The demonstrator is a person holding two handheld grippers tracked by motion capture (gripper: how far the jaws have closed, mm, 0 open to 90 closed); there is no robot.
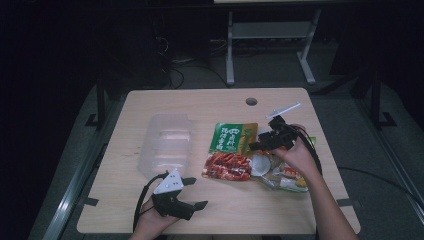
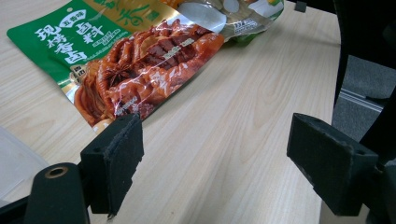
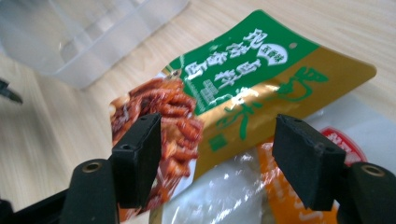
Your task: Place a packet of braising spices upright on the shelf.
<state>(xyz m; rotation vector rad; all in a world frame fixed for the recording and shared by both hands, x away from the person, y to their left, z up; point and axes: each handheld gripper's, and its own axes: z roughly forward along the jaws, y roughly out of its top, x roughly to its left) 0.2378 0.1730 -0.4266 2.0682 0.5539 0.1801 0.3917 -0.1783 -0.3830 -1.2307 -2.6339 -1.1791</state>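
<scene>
Seasoning pouch (image 1: 230, 150): a green, gold and red printed packet lying flat near the middle of the worktop (image 1: 150, 220); its right edge overlaps a second packet.
Second packet (image 1: 282, 175): clear and white with orange print, partly beneath the pouch, on the right side of the worktop.
Right gripper (image 1: 256, 145): poised over the pouch's right edge. In the right gripper view its 2 fingers (image 3: 137, 156) stand wide apart, straddling the gold corner of the pouch (image 3: 243, 88) and gripping nothing.
Left gripper (image 1: 194, 192): low at the front of the worktop, well apart from the pouch; fingers (image 2: 114, 161) spread and empty, pointed toward the pouch's red end (image 2: 140, 65).
Plastic container (image 1: 166, 142): clear, empty, just left of the pouch.
Likely step: closing the right fingers on the pouch edge, probably to move it to the container.
Risk 1: the glossy film is thin and flat, so the fingers may slide off or shut above it.
Risk 2: because the packets overlap, a deep bite could pinch both and drag the second one along.
Risk 3: a corner grip lets the pouch swing and catch the container's rim.
</scene>
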